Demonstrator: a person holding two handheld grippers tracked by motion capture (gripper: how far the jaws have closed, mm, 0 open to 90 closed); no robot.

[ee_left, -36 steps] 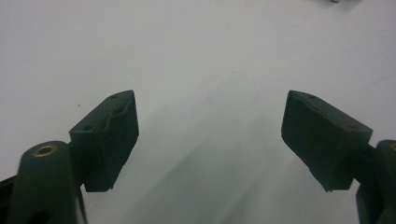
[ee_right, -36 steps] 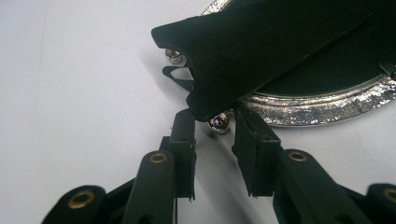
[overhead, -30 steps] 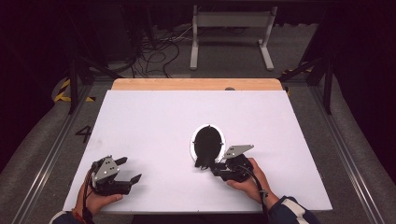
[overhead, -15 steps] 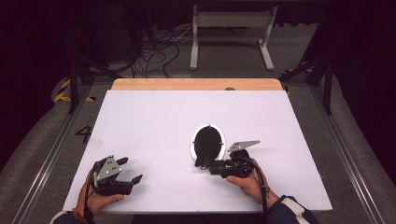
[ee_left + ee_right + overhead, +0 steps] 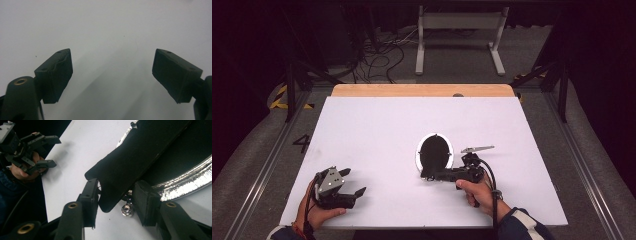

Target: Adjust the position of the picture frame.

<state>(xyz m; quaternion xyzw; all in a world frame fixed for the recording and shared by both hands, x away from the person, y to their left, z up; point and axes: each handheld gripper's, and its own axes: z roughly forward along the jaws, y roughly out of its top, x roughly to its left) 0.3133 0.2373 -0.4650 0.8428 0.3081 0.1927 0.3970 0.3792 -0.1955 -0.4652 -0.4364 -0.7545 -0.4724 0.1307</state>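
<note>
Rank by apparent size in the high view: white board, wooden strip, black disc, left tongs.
1. white board, by far the largest
2. wooden strip, long but thin
3. black disc and left tongs: these look about alike, so I won't rank one over the other

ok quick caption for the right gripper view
Right gripper with fingers astride the black strap of a silver-rimmed black pouch on the white table.
</note>
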